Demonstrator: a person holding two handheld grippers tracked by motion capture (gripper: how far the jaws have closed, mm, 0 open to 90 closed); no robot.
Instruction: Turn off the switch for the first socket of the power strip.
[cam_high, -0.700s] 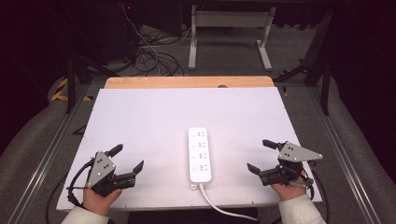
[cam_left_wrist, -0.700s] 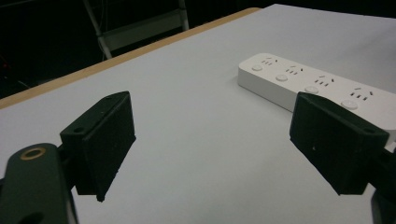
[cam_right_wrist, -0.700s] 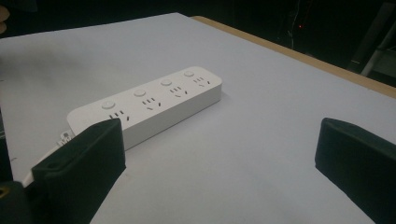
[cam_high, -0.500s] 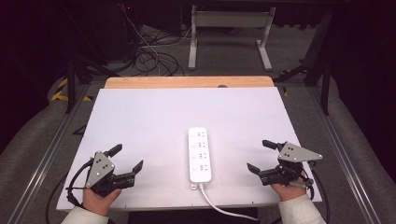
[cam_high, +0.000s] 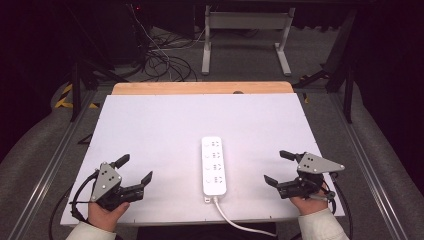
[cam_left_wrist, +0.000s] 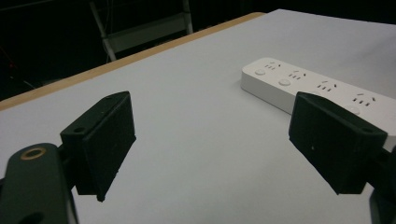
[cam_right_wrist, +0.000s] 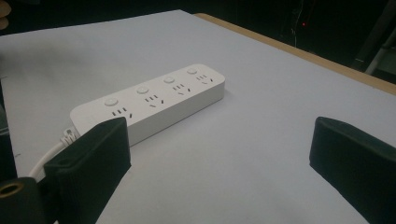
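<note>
1. High view: white tabletop (cam_high: 165, 130), wood strip along its far edge, otherwise bare apart from the items below.
2. White power strip (cam_high: 214, 165), four sockets each with a button, lying flat at the middle of the near half, long axis running away from the person; its white cable (cam_high: 240, 222) leaves the near end and drops over the front edge.
3. Left gripper (cam_high: 135, 172), held in the hand at the near left corner, well apart from the strip; fingers (cam_left_wrist: 100, 140) spread wide with nothing between them.
4. Right gripper (cam_high: 280, 167), held at the near right, also well apart from the strip; fingers (cam_right_wrist: 91, 163) spread wide, empty.
5. Risk, judged: the strip is light and loose, so a one-sided push on it would likely slide or swivel it; the trailing cable could snag on the front edge and drag the strip askew.
</note>
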